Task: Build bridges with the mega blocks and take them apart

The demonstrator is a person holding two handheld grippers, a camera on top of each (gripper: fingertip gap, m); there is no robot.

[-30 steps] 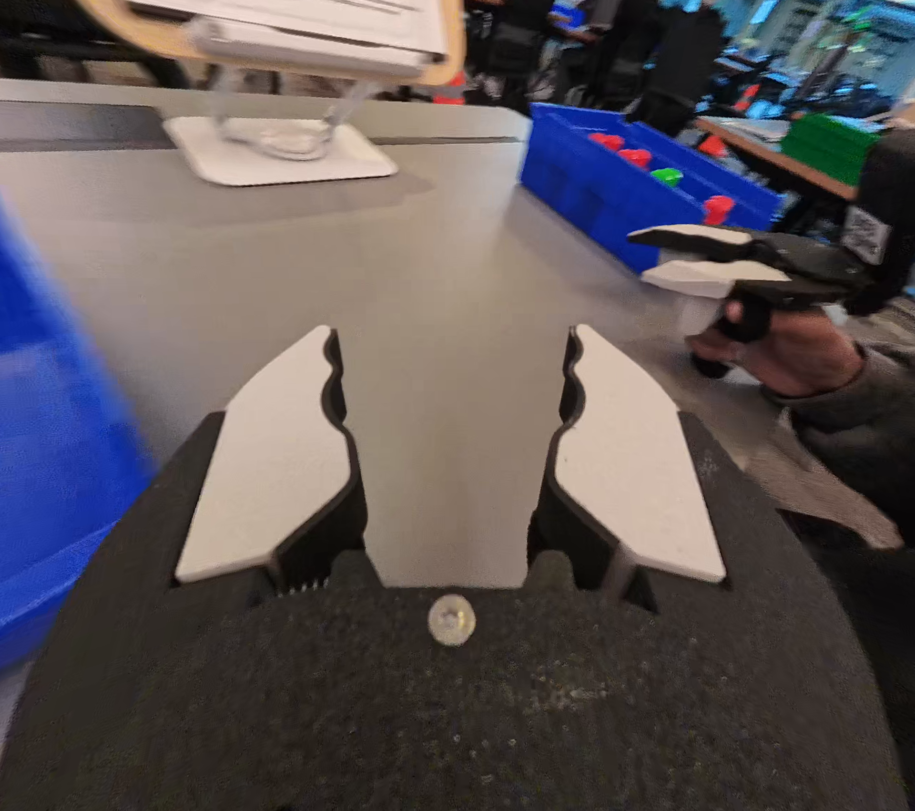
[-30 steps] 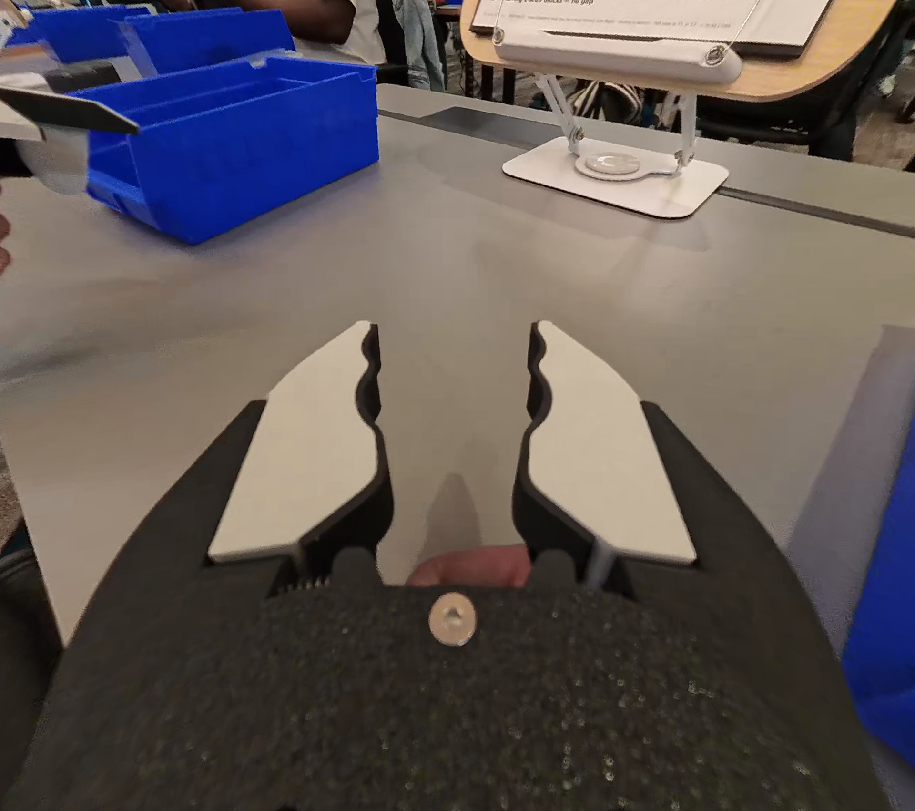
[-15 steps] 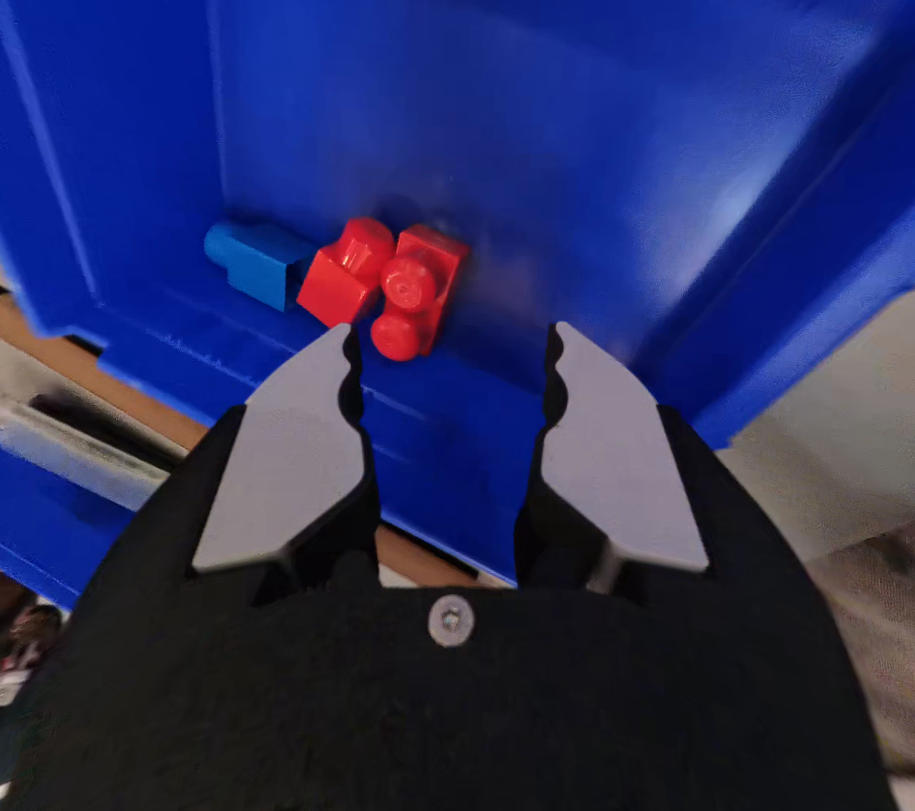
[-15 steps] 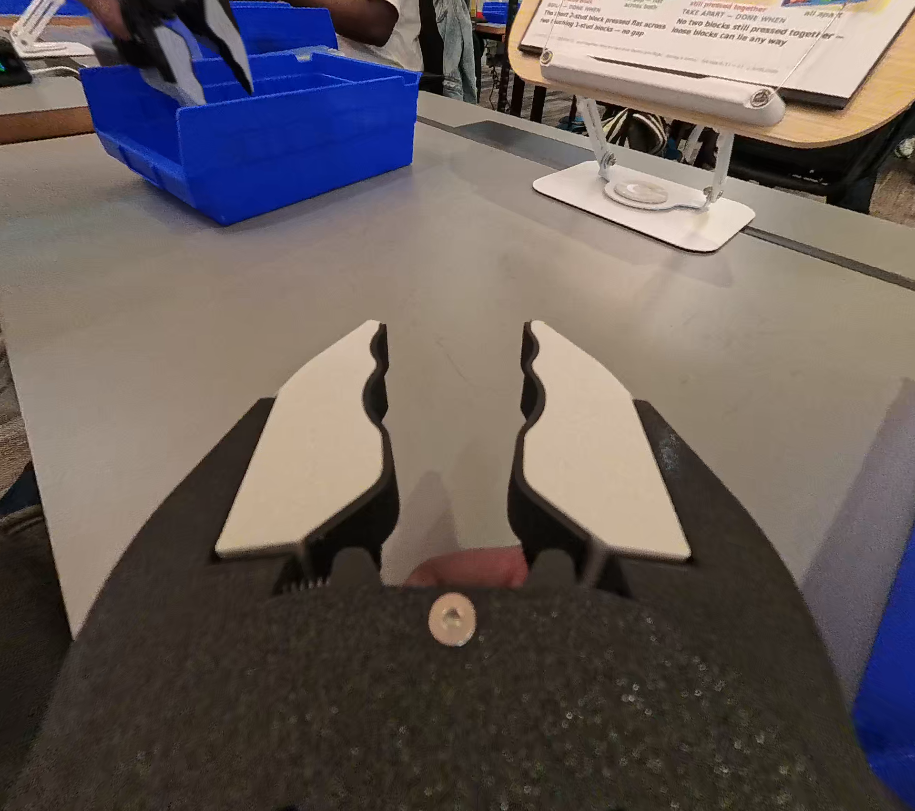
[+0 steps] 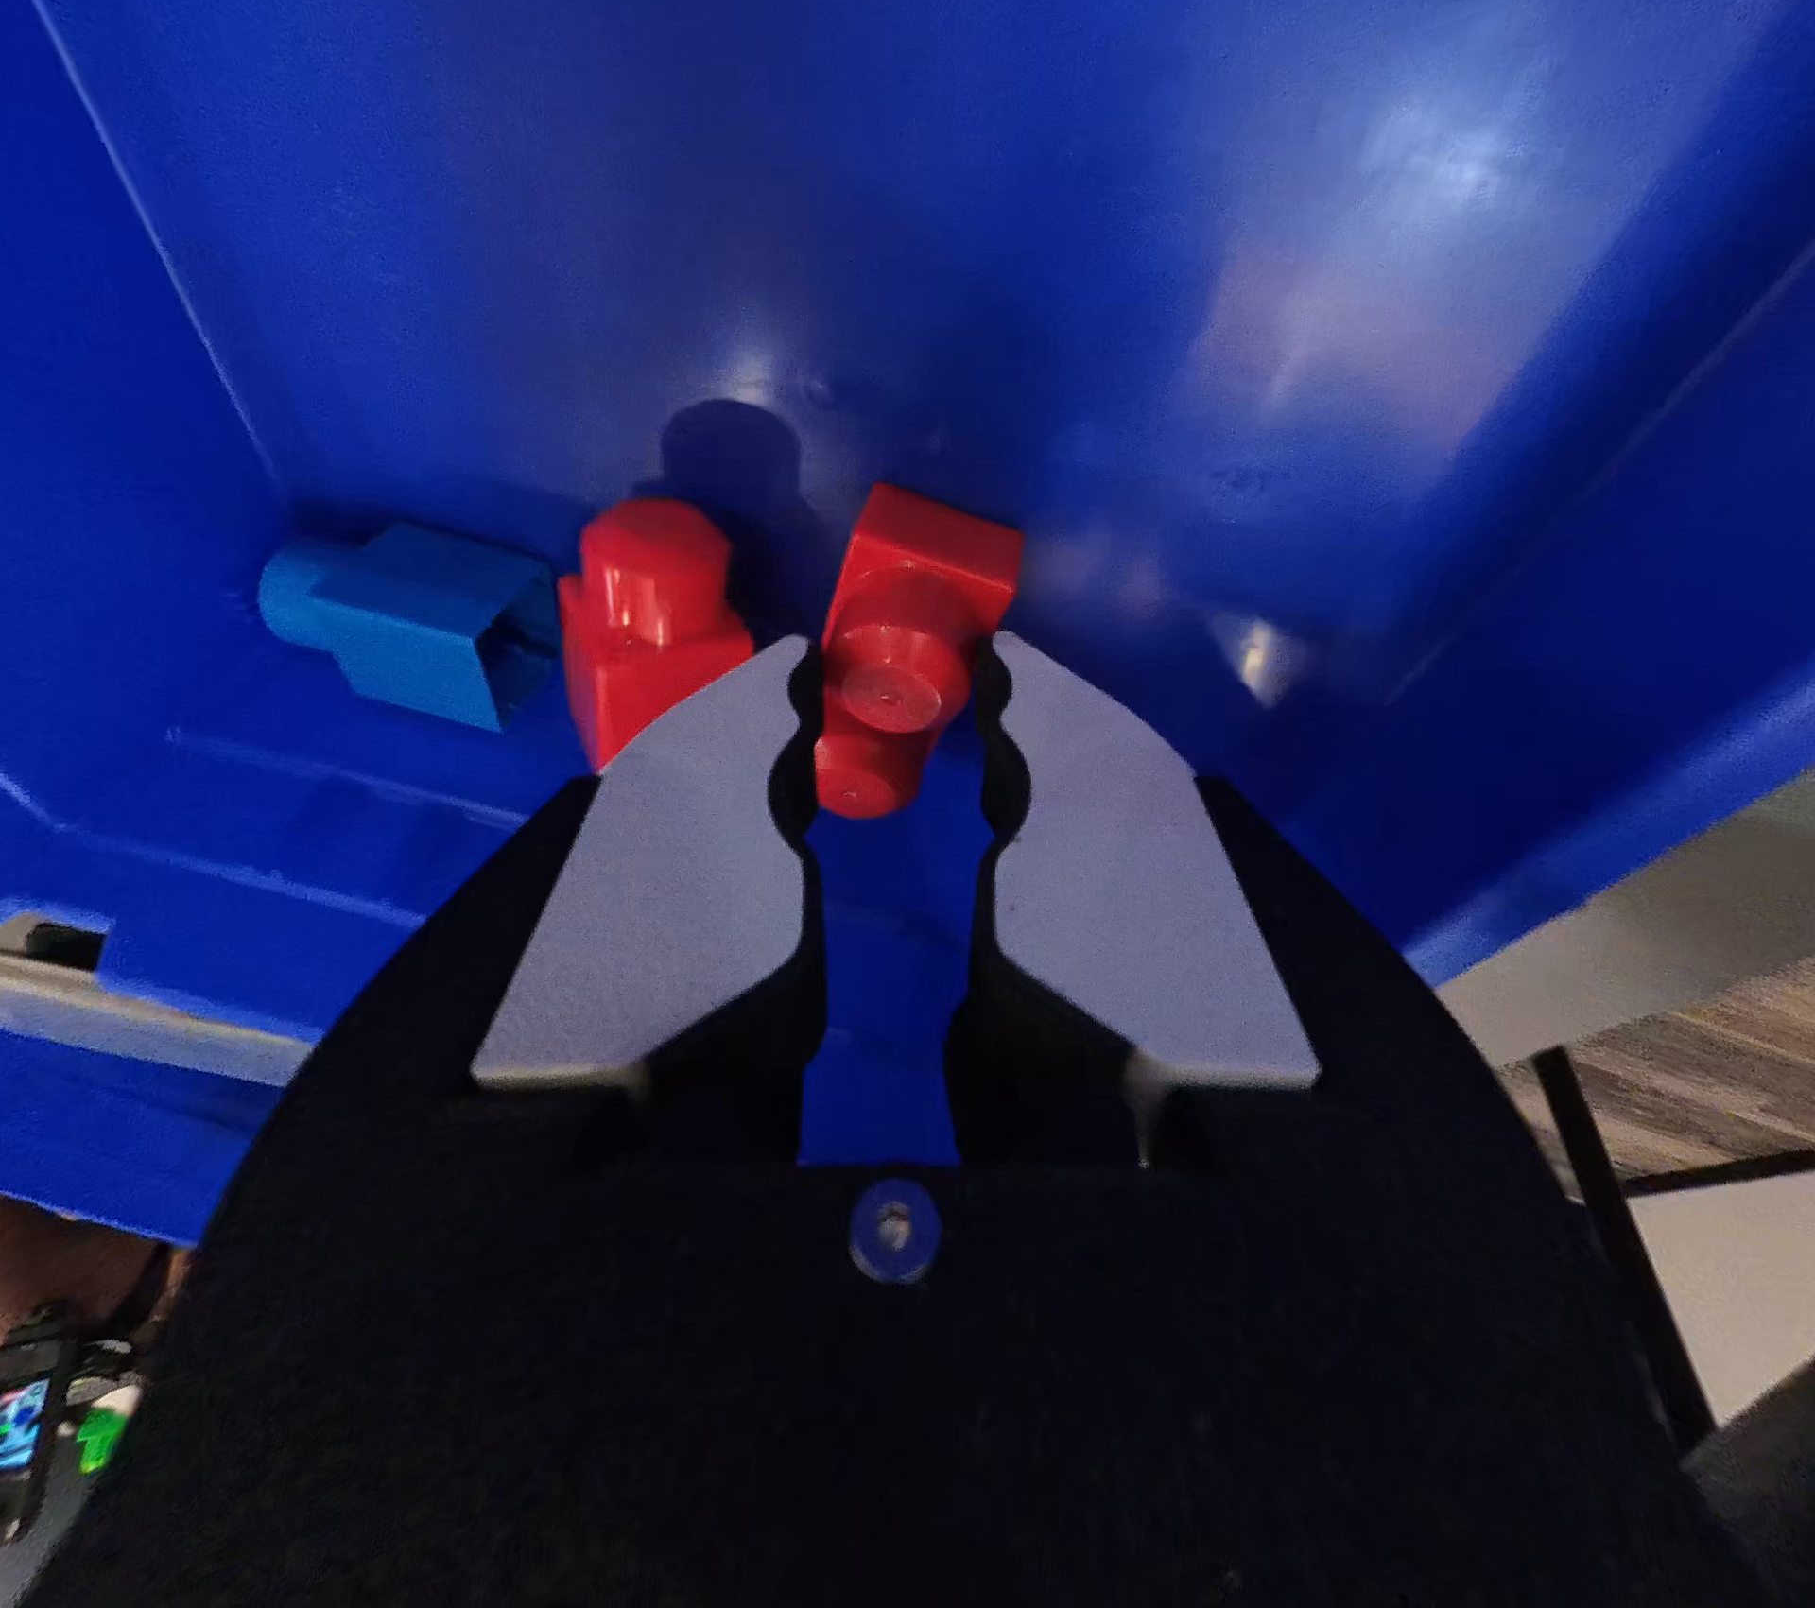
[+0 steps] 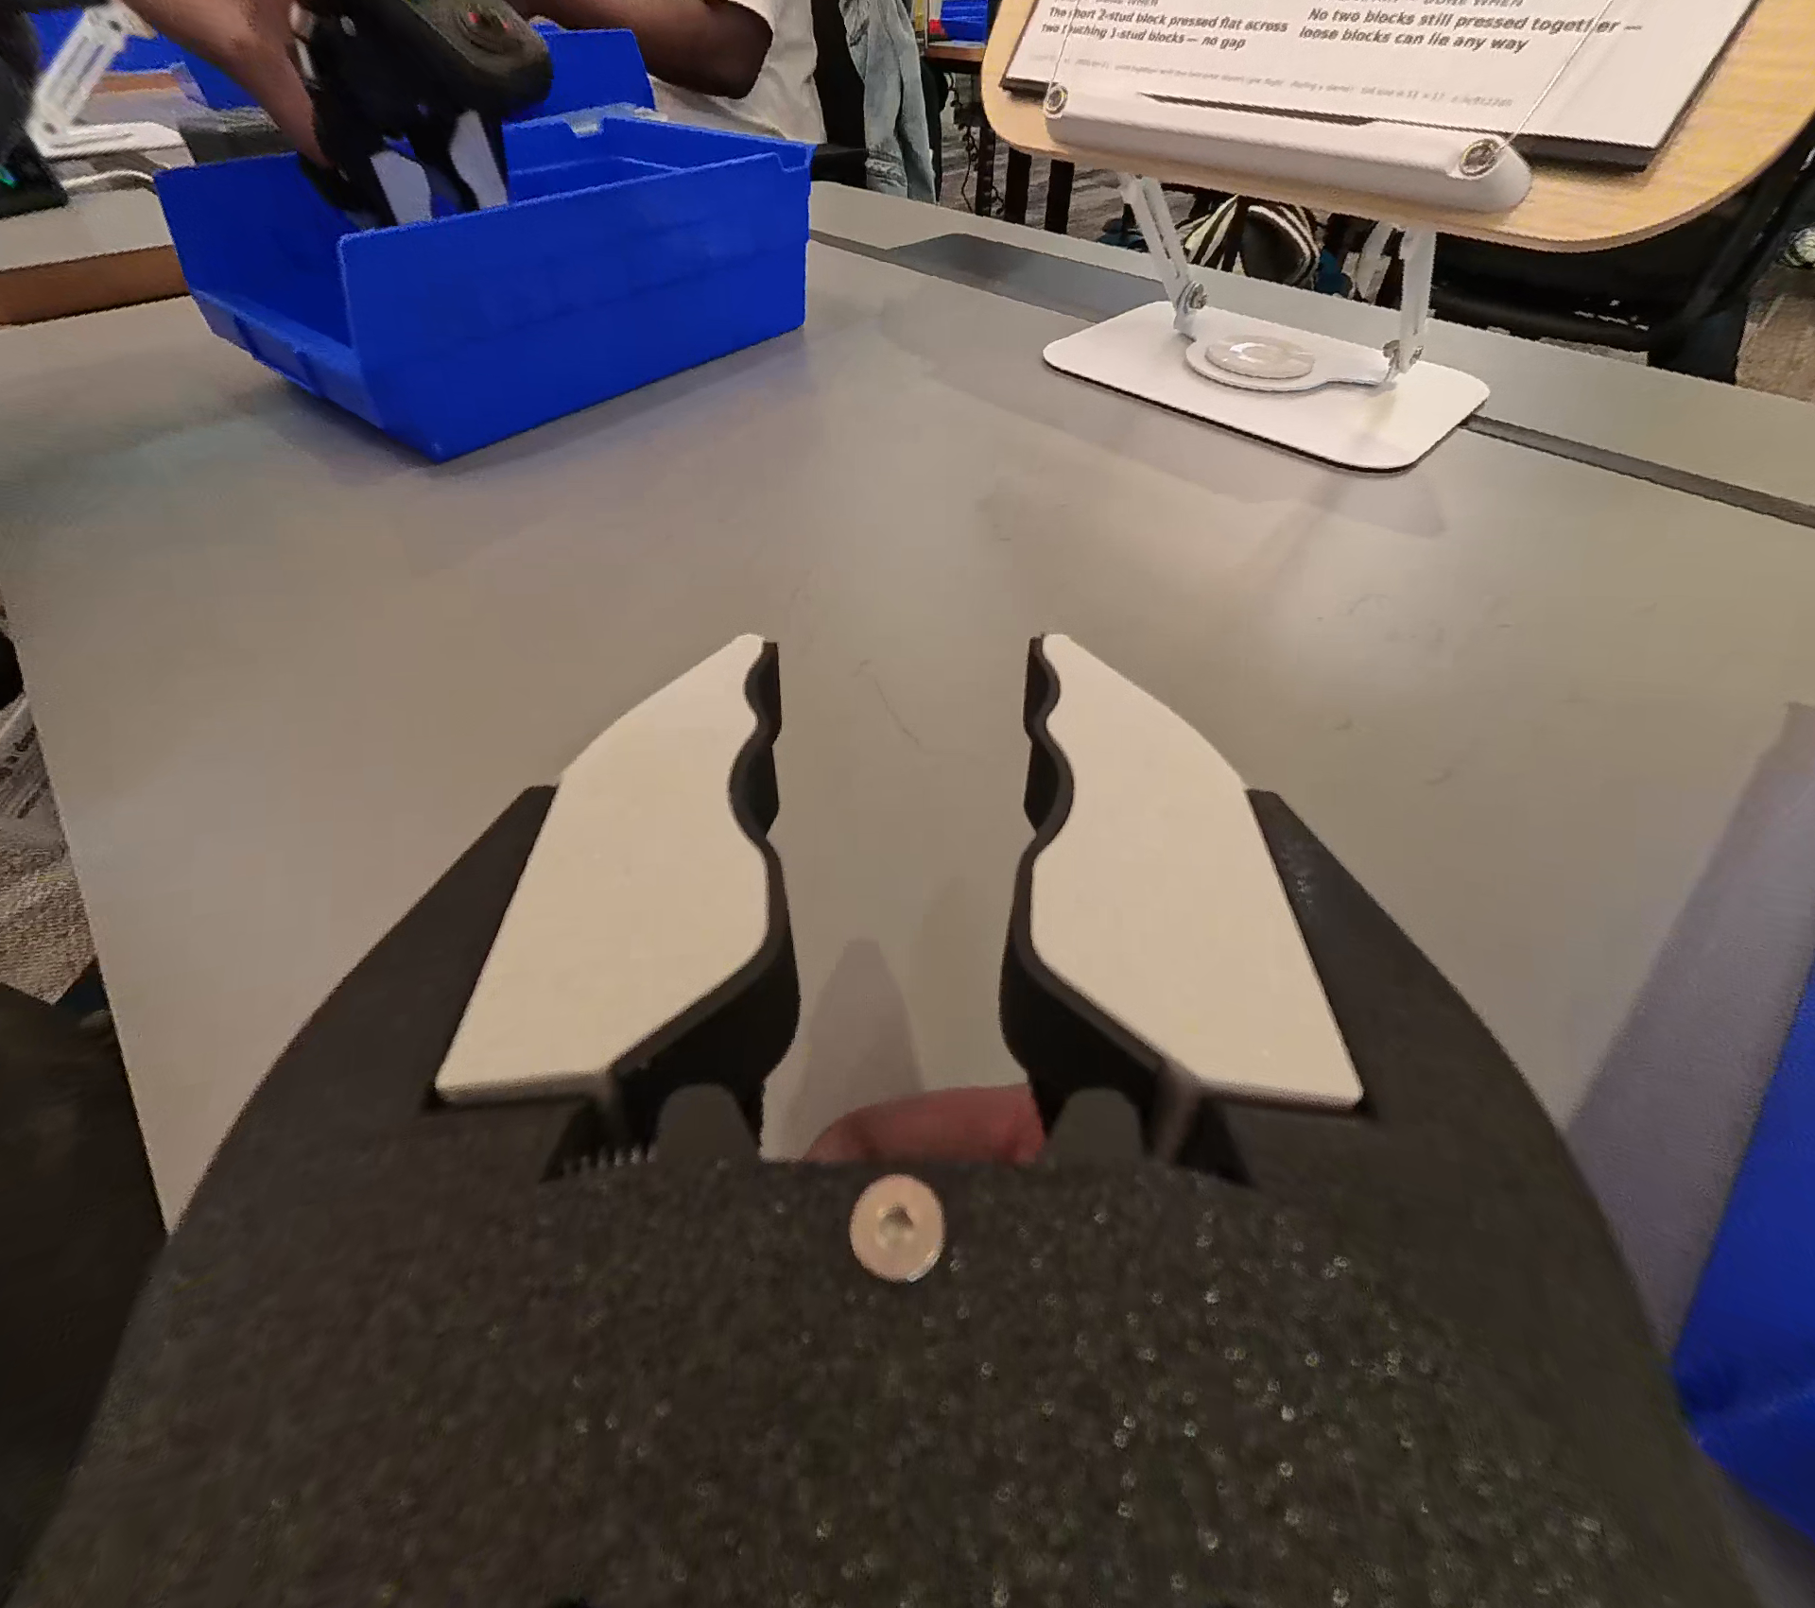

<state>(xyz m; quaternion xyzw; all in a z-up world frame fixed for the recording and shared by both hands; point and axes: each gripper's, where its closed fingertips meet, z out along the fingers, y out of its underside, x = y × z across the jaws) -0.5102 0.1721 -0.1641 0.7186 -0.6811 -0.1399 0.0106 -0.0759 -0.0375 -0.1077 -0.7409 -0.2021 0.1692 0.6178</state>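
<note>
While reaching down into the blue bin (image 5: 1080, 186), left gripper (image 5: 892, 657) has its fingers narrowed around a red two-stud block (image 5: 908, 638), seemingly touching. Red one-stud block (image 5: 643, 638) and blue block (image 5: 412, 628) lie left. Right gripper (image 6: 902, 657) hovers over the counter (image 6: 884, 539), half-open, empty.

Left gripper drops into the bin and closes in on a block

The left gripper (image 5: 894, 652) has swung from above the table into the blue bin (image 5: 982, 137), its fingers narrowing around the two-stud red block (image 5: 908, 638); the right gripper (image 6: 899, 657) drew slightly back.
</note>
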